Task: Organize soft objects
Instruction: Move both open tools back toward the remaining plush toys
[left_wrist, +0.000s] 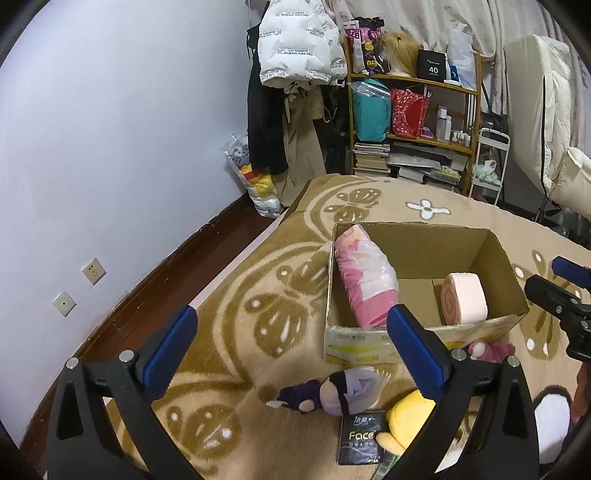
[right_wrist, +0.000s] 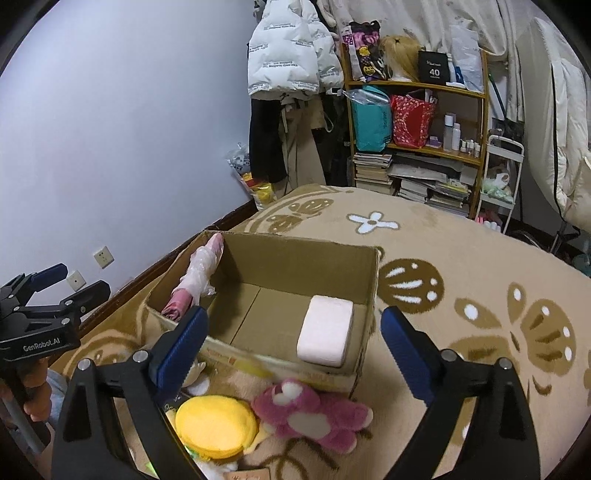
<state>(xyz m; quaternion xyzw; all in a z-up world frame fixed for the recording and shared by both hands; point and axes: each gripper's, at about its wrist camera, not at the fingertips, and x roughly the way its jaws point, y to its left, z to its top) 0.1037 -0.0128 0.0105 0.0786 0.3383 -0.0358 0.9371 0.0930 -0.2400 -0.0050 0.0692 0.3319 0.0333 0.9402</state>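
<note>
An open cardboard box sits on a tan blanket patterned with brown butterflies. Inside it, a pink roll wrapped in clear plastic leans along the left wall, and a pale pink cake-roll cushion rests at the right end of the floor. The left gripper hovers over the blanket just in front of the box, its blue-padded fingers spread wide with nothing between them. The right gripper hangs near the front wall of the box, jaws likewise wide and empty; a hand grips the handle of the other tool at the left edge of that view. On the blanket in front of the box lie a purple doll, a yellow plush, a pink bear plush and a small black packet marked "Face". Behind the bed stand a wooden shelf crowded with bags and books, and a white puffer jacket hangs beside it.
</note>
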